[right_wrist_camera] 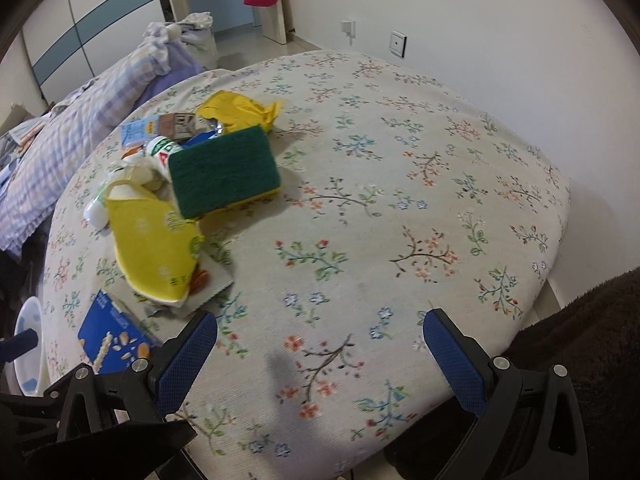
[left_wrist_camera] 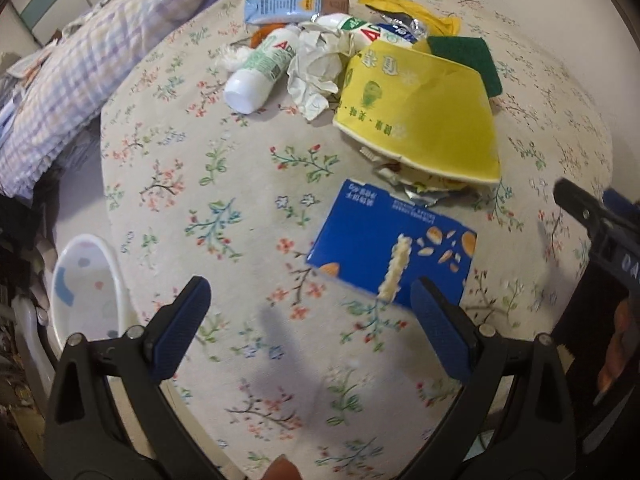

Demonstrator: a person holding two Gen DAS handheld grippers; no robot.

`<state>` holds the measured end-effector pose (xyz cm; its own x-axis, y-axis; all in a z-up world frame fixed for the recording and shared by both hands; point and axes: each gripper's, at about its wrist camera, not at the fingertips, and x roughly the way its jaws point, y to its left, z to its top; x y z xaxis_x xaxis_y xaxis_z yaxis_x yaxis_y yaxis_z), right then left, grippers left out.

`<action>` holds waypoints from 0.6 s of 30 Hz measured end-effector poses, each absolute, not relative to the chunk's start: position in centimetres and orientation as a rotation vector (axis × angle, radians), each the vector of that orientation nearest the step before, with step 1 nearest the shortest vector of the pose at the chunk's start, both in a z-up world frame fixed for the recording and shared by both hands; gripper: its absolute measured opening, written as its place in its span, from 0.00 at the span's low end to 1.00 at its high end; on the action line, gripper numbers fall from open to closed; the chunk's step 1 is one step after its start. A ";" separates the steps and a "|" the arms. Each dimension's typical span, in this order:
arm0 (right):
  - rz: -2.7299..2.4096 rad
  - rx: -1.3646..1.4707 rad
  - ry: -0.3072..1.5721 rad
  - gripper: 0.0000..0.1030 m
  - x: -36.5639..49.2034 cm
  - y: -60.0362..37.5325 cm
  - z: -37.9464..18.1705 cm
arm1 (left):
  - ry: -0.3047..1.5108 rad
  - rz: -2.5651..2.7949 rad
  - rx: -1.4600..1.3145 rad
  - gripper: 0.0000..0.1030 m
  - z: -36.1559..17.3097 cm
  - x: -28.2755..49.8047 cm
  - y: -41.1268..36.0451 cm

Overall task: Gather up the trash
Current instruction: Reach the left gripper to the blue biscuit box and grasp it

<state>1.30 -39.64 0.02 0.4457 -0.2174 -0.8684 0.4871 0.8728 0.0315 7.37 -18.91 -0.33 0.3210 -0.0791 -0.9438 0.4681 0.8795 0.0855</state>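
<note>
1. Our left gripper [left_wrist_camera: 310, 312] hangs released and holds nothing, with the blue snack box [left_wrist_camera: 394, 248] lying flat just ahead of its right finger.
2. Our right gripper [right_wrist_camera: 320, 340] is likewise spread wide and holds nothing, over bare floral bedspread [right_wrist_camera: 400, 160], well apart from the trash.
3. Risk: the box lies flush on soft fabric, so a finger may skid over it or pinch the bedspread instead.
4. Beyond the box sits a crumpled yellow paper bag [left_wrist_camera: 420, 120], over what may be foil scraps; lifting it could scatter them.
5. Farther off lie a white bottle [left_wrist_camera: 260, 70], crumpled paper [left_wrist_camera: 316, 72] and a green scouring sponge [right_wrist_camera: 222, 170].
6. A white basin [left_wrist_camera: 86, 284] sits past the bed edge, left.
</note>
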 end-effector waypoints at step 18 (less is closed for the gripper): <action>-0.420 0.301 1.059 1.00 0.9 -43.5 -0.8 | 1.352 -0.115 0.206 0.97 -3.1 9.1 -25.0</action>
